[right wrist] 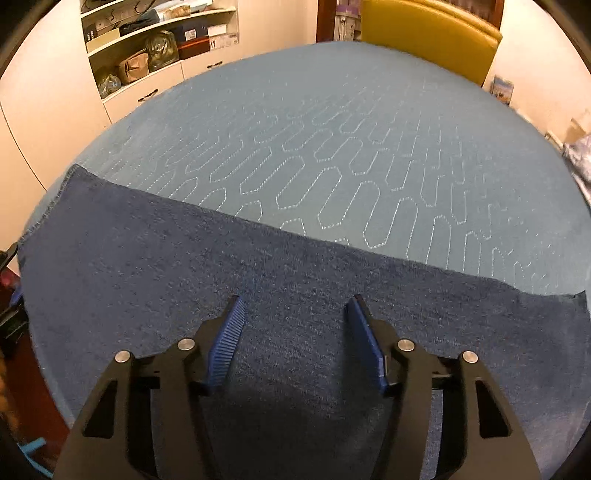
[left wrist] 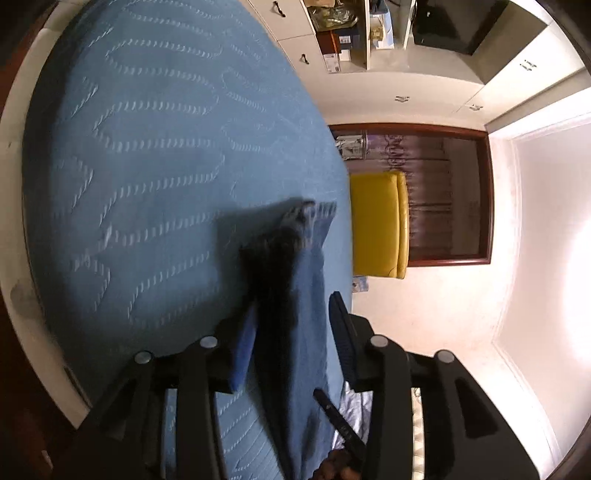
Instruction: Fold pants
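Left gripper (left wrist: 295, 314) over the pants (left wrist: 295, 295) on the blue quilted bedcover (left wrist: 147, 147)

Seen rolled onto its side, this view has the black gripper frame filling the bottom, its two blue-padded fingers (left wrist: 245, 343) standing apart with a dark blue length of the pants running up between them; whether either pad presses the cloth I cannot tell, as the fabric is blurred. The stitched hem end of the pants lies on the bedcover beyond the fingertips, near the cover's edge. Past that edge stand a yellow chair (left wrist: 380, 221), a dark wood-framed doorway (left wrist: 443, 195), and white cupboards with open shelves (left wrist: 347, 33) holding boxes and bags.
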`<control>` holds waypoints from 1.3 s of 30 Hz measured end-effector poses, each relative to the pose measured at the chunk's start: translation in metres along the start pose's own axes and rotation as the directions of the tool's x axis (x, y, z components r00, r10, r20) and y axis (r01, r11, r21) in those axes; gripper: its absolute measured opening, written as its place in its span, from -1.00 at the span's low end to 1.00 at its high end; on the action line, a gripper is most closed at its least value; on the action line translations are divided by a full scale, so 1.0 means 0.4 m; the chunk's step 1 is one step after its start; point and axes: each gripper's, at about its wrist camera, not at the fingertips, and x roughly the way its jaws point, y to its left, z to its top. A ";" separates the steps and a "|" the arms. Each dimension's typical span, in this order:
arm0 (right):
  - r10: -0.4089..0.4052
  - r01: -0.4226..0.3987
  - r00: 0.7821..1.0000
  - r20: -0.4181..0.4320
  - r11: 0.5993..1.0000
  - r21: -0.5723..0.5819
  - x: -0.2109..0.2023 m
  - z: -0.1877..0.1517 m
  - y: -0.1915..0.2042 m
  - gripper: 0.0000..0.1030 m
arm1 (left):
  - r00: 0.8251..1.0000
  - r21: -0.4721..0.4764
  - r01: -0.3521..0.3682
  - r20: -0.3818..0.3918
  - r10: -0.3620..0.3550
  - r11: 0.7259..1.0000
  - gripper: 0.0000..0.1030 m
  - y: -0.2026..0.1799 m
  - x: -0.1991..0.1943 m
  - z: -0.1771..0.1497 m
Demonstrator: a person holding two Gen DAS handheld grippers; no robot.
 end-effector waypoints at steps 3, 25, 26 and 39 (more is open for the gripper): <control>-0.005 0.005 1.000 -0.005 1.000 0.004 0.010 0.014 0.008 0.12 | 1.000 0.045 -0.027 -0.008 0.028 0.999 -0.26 -0.015 0.013 0.000; 0.184 -0.170 0.983 -0.011 0.928 0.332 -0.093 -0.032 -0.362 0.62 | 0.847 0.815 -0.491 0.365 0.386 0.307 -0.80 -0.626 0.148 -0.360; 0.214 -0.200 0.977 0.003 0.910 0.363 -0.107 -0.051 -0.393 0.68 | 0.843 0.844 -0.486 0.383 0.377 0.229 -0.80 -0.656 0.171 -0.418; 0.301 -0.288 0.950 0.085 0.734 0.615 -0.269 -0.362 -0.771 0.69 | 0.822 0.724 -0.276 0.518 0.235 -0.632 -0.27 -0.276 0.487 -1.291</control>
